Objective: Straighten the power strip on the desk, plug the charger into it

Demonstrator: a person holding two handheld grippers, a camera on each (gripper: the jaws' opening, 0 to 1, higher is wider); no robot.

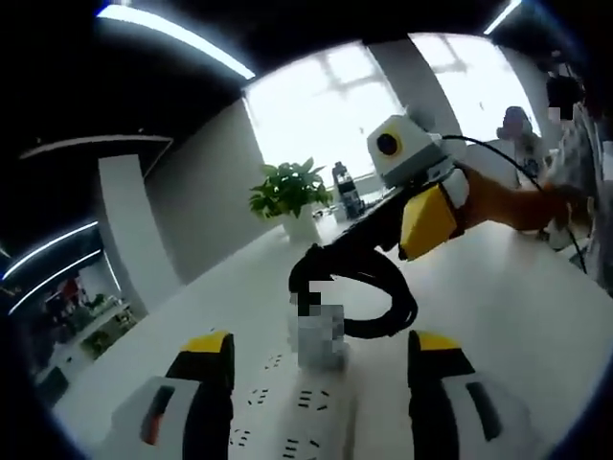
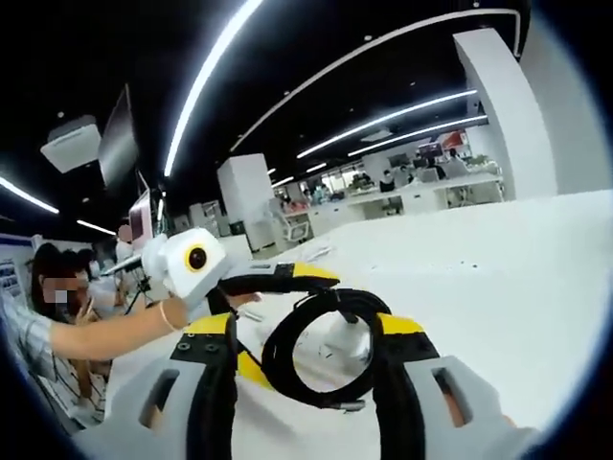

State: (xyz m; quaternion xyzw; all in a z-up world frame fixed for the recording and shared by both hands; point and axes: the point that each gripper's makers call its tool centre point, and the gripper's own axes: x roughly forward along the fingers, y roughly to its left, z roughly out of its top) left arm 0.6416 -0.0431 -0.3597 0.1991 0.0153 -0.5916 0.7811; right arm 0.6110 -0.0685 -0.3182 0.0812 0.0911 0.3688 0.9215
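Lying between the left gripper (image 1: 321, 369)'s wide-open, empty jaws, the white power strip (image 1: 287, 417) awaits the charger (image 1: 321, 335) standing on it with black cable (image 1: 383, 292) coiled; the right gripper (image 2: 306, 359) hovers open, apparently unplugged.

A potted green plant (image 1: 288, 196) stood far on the white desk (image 1: 498, 307) by the bright window (image 1: 330, 105), a dark bottle (image 1: 347, 190) just right of it. Long ceiling light strips (image 2: 206, 81) ran overhead. Far across the room sat more white desks (image 2: 421, 196) beside a white pillar (image 2: 247, 198).
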